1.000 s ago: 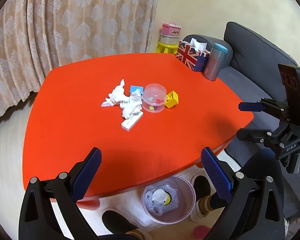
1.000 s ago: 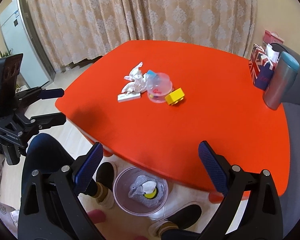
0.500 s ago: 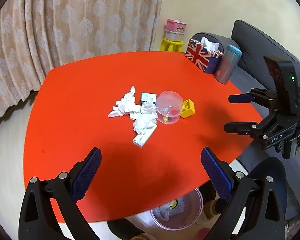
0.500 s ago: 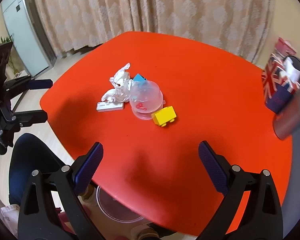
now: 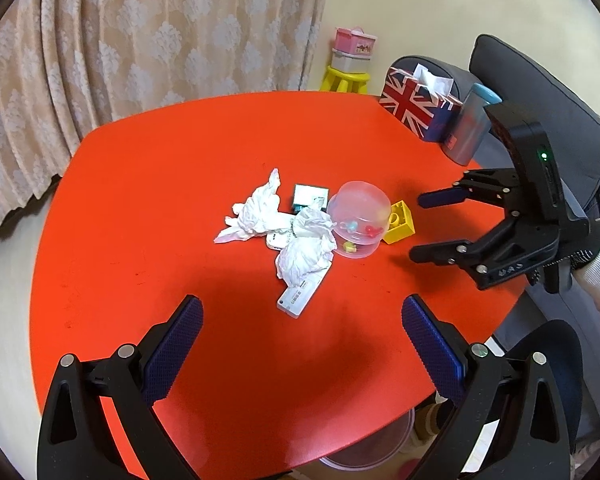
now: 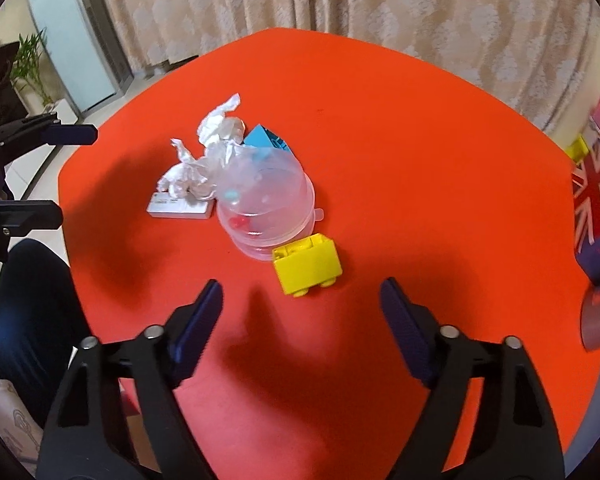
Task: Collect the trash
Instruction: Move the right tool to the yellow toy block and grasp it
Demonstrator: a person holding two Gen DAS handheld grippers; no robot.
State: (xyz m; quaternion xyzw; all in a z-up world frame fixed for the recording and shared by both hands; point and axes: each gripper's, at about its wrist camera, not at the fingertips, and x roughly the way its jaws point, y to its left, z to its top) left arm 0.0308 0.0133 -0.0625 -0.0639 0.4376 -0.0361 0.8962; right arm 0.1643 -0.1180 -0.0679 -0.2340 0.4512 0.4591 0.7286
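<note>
Over the red table (image 5: 148, 200), both wide-open grippers, left (image 5: 300, 340) and right (image 6: 300, 312), are being brought closer than a second ago toward the crumpled tissues (image 5: 296, 248) lying at twelve o'clock, so pickup is being prepared.

Red table (image 5: 140, 208), crumpled tissues (image 5: 260, 212), clear dome container (image 5: 360, 216), yellow block (image 5: 399, 222), tissue box (image 5: 418, 110)

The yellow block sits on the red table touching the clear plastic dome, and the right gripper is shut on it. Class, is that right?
Not quite. The right gripper is open and holds nothing, as the right wrist view shows. The yellow block does sit on the red table against the clear plastic dome.
</note>
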